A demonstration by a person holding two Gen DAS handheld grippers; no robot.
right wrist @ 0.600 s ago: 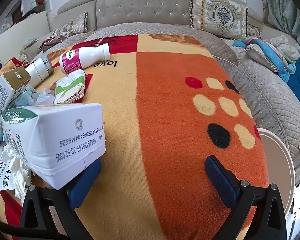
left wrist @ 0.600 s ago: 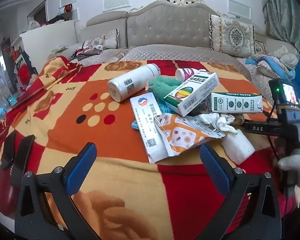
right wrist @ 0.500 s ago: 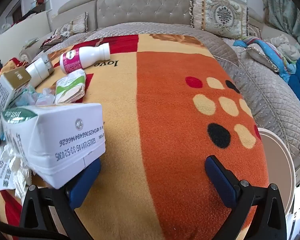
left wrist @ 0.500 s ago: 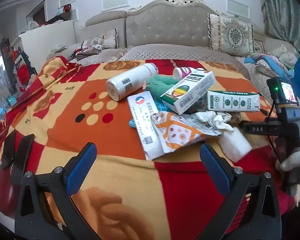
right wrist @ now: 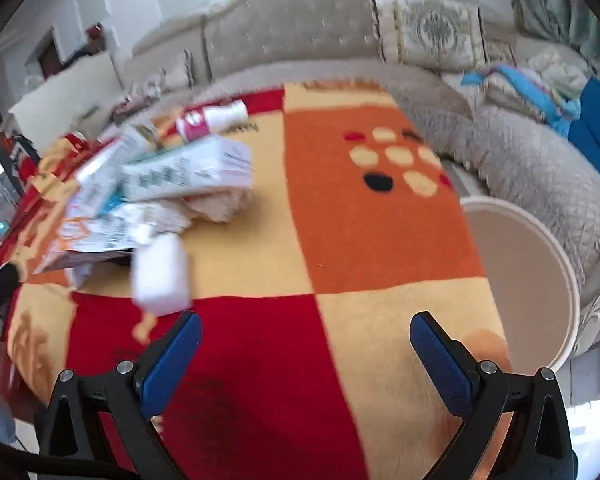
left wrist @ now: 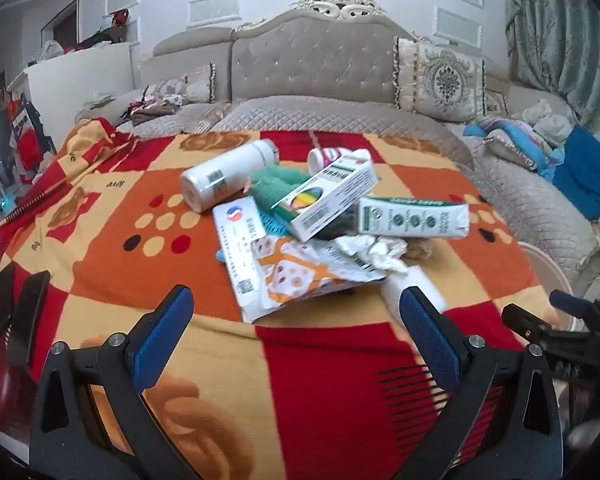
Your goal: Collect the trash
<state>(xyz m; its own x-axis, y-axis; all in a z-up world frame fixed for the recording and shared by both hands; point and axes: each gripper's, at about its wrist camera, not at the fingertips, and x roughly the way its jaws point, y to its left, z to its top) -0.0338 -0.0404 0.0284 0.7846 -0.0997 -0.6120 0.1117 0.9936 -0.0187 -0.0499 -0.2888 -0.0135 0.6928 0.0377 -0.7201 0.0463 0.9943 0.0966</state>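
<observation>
A: Looking along our left gripper [left wrist: 296, 320], we see its blue pads spread wide with nothing between them, above the patchwork blanket [left wrist: 112, 248].

B: The trash pile [left wrist: 316, 216] lies toward twelve o'clock: a white bottle [left wrist: 224, 176], a medicine box [left wrist: 328, 198], a green-and-white carton [left wrist: 414, 216], crumpled tissue [left wrist: 370, 250] and a torn wrapper [left wrist: 300, 276].

A: Our right gripper [right wrist: 304, 344] is also wide apart and empty.

B: There the blurred pile sits at ten o'clock, and a round white bin [right wrist: 568, 268] stands at three o'clock beside the bed.
</observation>
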